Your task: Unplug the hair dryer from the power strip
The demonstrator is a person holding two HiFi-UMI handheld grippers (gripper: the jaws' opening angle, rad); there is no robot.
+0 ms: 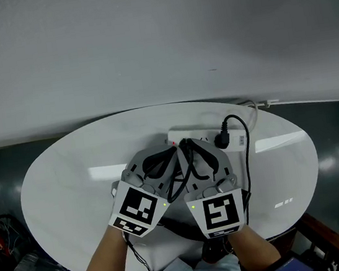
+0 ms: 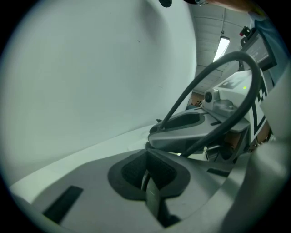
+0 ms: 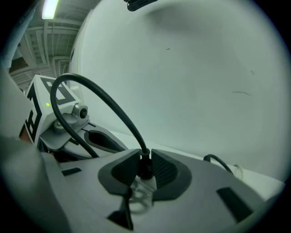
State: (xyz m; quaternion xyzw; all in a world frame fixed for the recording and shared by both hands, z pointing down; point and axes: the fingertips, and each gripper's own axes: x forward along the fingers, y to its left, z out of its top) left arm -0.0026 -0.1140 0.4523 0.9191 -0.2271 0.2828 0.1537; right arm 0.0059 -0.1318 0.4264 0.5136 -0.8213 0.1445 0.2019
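Left gripper view shows the left tool (image 2: 146, 175) with jaws together, empty. Beside it the right tool (image 3: 144, 169) pinches a thin black rubber cord (image 3: 104, 98). Just ahead-right of it, nearer that hand, the black plastic plug (image 1: 222, 140) stands in the long white power strip (image 1: 194, 132) lying crosswise on the white counter (image 1: 63, 178).

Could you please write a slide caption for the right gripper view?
Right gripper clamped on a black plug, its cable arching up leftward.

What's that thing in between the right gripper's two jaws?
The right gripper view shows it: a black plug with a round black cord looping up from it, pinched in the jaws of the right gripper.
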